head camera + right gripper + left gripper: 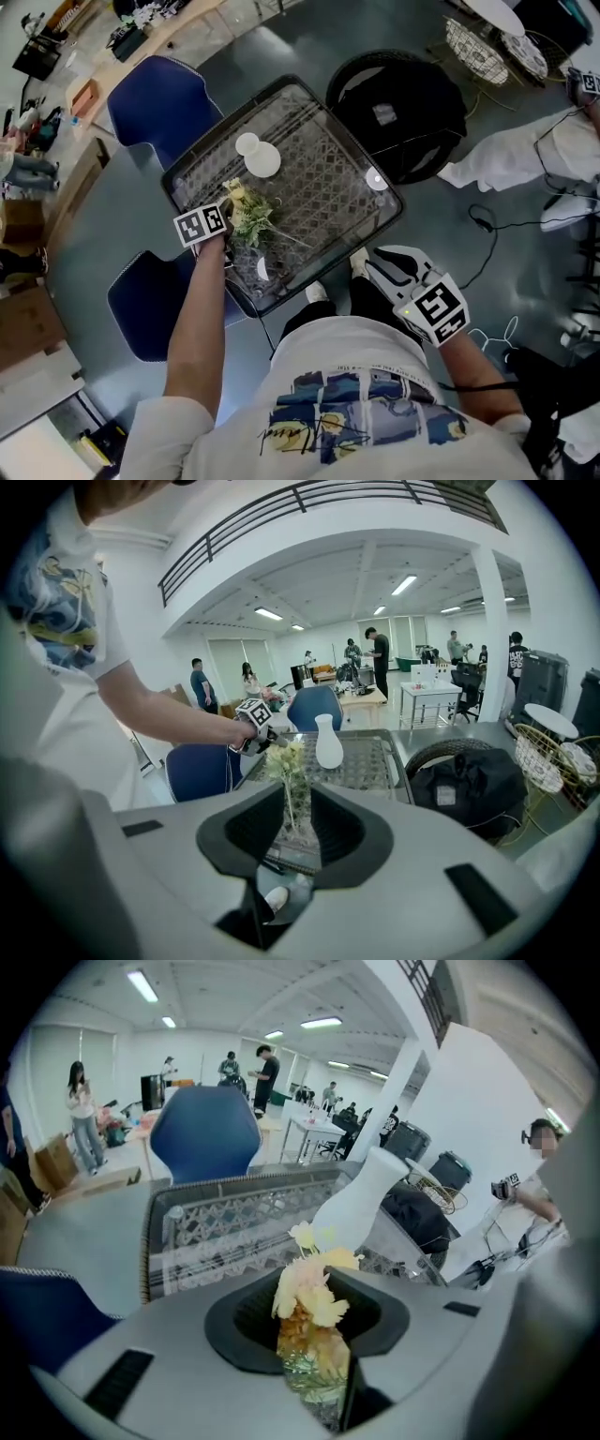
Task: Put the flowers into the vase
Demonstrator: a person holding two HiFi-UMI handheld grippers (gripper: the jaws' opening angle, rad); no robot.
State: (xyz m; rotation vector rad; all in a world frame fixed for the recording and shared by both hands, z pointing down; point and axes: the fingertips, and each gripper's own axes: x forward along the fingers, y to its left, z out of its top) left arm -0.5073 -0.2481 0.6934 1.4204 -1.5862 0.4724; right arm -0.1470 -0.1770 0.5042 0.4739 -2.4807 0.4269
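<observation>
A bunch of pale yellow flowers (248,214) with green leaves is up off the patterned glass table (352,202), near its left front edge. My left gripper (232,232) is shut on the bunch. In the left gripper view the blossoms (314,1283) stick out between the jaws, towards the white vase (361,1199). That vase (258,157) stands upright on the table, just beyond the flowers. My right gripper (377,266) hangs off the table's near right corner, close to my body, jaws slightly apart and holding nothing. Its view shows the flowers (286,761), the vase (328,742) and the left gripper (255,731).
Two blue chairs (159,103) (150,300) stand at the table's left side. A black backpack (398,112) lies on the floor beyond the right corner, with wire baskets (487,47) and a cable (483,225) further right. Another person (562,141) sits at far right.
</observation>
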